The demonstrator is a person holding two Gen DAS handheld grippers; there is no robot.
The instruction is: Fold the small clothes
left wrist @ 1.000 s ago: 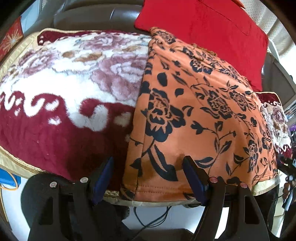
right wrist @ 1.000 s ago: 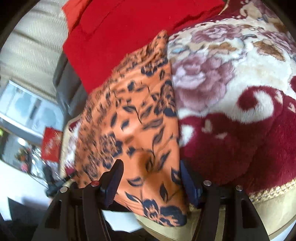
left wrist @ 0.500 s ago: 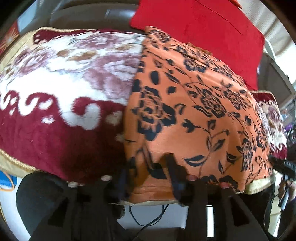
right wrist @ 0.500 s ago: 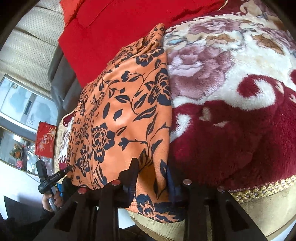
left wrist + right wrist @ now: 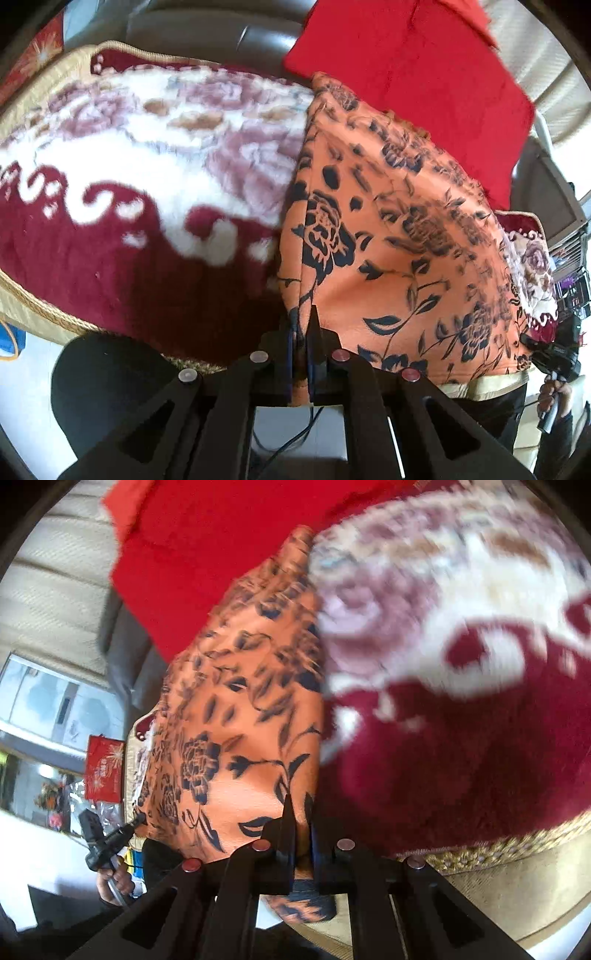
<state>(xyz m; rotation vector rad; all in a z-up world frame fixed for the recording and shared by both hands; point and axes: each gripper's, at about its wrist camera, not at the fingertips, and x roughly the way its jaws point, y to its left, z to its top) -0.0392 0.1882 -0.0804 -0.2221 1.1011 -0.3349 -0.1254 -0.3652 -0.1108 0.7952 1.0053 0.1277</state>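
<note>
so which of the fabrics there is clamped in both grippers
The orange floral cloth: left gripper and right gripper pinch its near hem; the red cloth lies untouched behind.

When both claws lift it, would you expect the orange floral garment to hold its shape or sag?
The orange floral garment will likely sag between the left claw and right claw: it looks thin and already drapes over the plush blanket. The plush may drag on it.

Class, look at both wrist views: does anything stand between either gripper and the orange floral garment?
Nothing visible does. The left gripper and right gripper are each shut on the near hem of the orange floral garment, which lies on the plush blanket.
</note>
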